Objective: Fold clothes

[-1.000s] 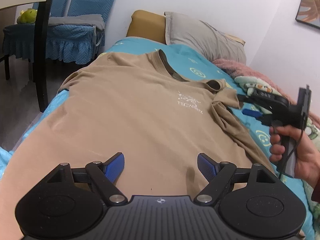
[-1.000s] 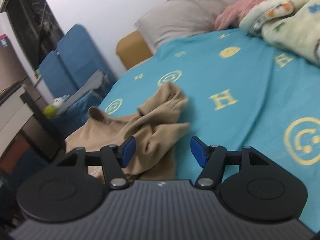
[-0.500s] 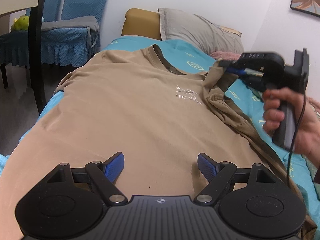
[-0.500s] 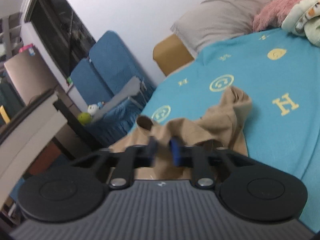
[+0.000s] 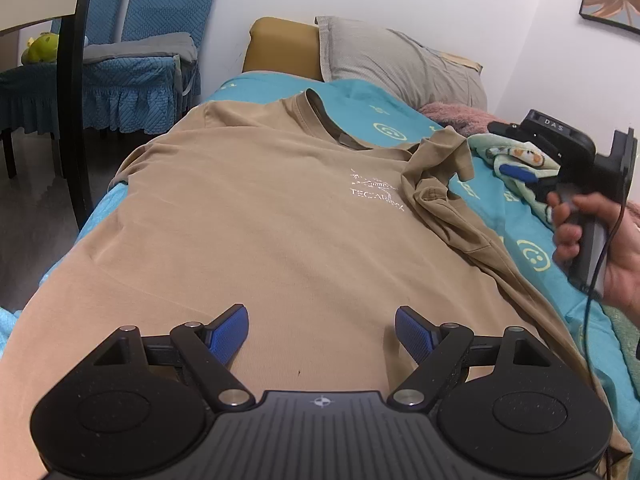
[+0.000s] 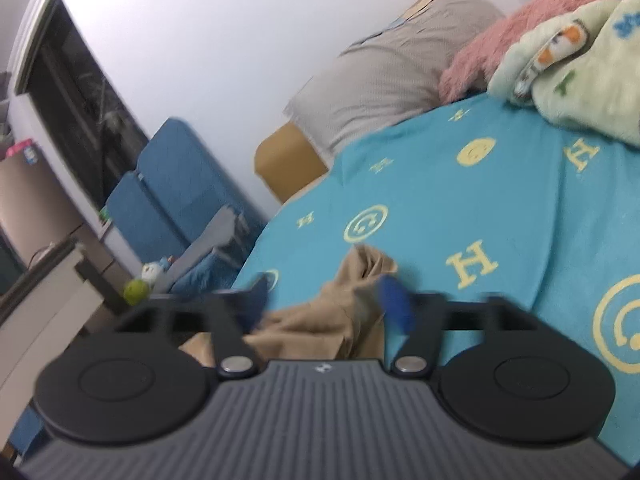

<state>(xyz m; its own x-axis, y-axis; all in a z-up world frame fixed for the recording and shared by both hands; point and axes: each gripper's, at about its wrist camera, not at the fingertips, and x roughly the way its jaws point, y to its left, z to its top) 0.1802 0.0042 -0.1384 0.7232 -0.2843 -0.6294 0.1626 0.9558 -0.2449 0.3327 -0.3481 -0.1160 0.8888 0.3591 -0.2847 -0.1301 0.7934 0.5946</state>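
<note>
From the left wrist camera I see the tan T-shirt (image 5: 256, 224) spread front-up along the bed (image 5: 360, 108), collar toward the grey pillow (image 5: 396, 64). My left gripper (image 5: 320, 330) hovers over the lower body of the shirt, jaws spread wide, nothing between them. The right sleeve (image 5: 436, 168) lies bunched and rucked beside the chest print. The right gripper (image 5: 532, 172), in a person's hand (image 5: 600, 248), sits off past that sleeve over the patterned blanket (image 5: 516, 164).

From the right wrist camera, blurred, my right gripper (image 6: 324, 300) is opening; the crumpled sleeve (image 6: 340, 312) sits between the jaws, but the pads do not press it.

I judge the cloth light, limp and easily creased. It will sag from a single pinch, so I would take hems or shoulder seams, one grip per corner.
</note>
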